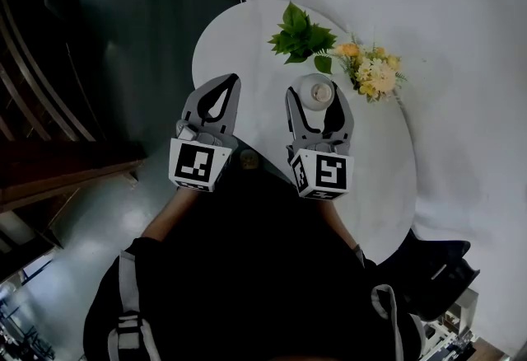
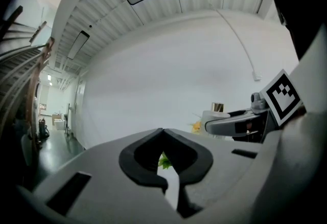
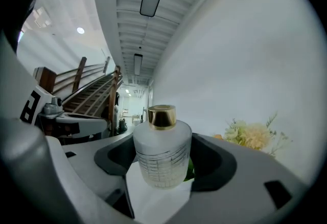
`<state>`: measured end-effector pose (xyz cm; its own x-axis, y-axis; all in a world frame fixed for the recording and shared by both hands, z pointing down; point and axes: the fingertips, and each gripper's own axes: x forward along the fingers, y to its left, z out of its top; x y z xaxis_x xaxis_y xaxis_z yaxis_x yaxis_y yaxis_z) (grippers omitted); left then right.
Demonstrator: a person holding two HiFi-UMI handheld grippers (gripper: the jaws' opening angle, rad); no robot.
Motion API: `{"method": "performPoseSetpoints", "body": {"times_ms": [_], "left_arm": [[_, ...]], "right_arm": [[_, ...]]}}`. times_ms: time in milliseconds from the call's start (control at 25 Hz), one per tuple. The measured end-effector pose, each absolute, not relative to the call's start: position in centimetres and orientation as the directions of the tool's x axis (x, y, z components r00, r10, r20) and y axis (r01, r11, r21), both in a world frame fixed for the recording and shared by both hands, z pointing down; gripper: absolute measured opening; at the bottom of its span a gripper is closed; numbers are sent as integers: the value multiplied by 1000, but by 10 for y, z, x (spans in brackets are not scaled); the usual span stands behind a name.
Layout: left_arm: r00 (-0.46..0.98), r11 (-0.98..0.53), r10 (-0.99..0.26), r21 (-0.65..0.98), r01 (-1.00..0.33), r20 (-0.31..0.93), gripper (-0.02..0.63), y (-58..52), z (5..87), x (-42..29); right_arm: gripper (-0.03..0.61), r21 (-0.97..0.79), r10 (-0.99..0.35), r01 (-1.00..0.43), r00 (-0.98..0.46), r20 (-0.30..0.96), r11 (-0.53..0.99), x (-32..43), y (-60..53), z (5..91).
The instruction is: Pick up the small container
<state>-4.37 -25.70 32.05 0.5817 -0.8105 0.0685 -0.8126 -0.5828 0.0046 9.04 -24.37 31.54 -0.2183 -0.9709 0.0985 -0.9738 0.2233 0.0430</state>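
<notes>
In the head view, the lower body of the small container (image 1: 317, 91) is concealed between the jaws of the right gripper (image 1: 317, 95). Whether it is pressed by them cannot be told, since in the right gripper view the inner pad faces are covered by its sides. The near edge of the table (image 1: 379, 178) is hidden under dark clothing (image 1: 247, 252) at the lower centre. A small round object (image 1: 249, 159) there is too small to be identified. In the left gripper view, only a sliver of leaves (image 2: 163, 161) is seen through the left gripper (image 2: 162, 130). The flowers (image 3: 253, 136) at the right are blurred.
</notes>
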Motion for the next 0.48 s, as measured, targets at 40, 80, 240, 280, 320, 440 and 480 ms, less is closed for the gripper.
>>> {"method": "performPoseSetpoints", "body": {"times_ms": [40, 80, 240, 280, 320, 440, 480], "left_arm": [[578, -579, -813, 4, -815, 74, 8, -254, 320, -44], [579, -581, -812, -6, -814, 66, 8, -252, 318, -43], [592, -593, -805, -45, -804, 38, 8, -249, 313, -40], [591, -592, -806, -46, -804, 38, 8, -248, 313, -39], [591, -592, -806, -46, -805, 37, 8, -247, 312, -39], [590, -591, -807, -41, -806, 33, 8, -247, 311, -38], [590, -591, -807, -42, -806, 34, 8, -246, 311, -38]], "right_arm": [[333, 47, -971, -975, -213, 104, 219, 92, -242, 316], [333, 50, -972, -975, -209, 110, 216, 94, -240, 317], [333, 48, -972, -977, -203, 119, 210, 98, -235, 319], [333, 48, -972, -976, -204, 119, 211, 98, -234, 319], [333, 48, -971, -976, -206, 119, 213, 98, -234, 319], [333, 44, -970, -975, -211, 120, 218, 98, -234, 319], [333, 44, -970, -975, -213, 121, 220, 98, -234, 320]]}}
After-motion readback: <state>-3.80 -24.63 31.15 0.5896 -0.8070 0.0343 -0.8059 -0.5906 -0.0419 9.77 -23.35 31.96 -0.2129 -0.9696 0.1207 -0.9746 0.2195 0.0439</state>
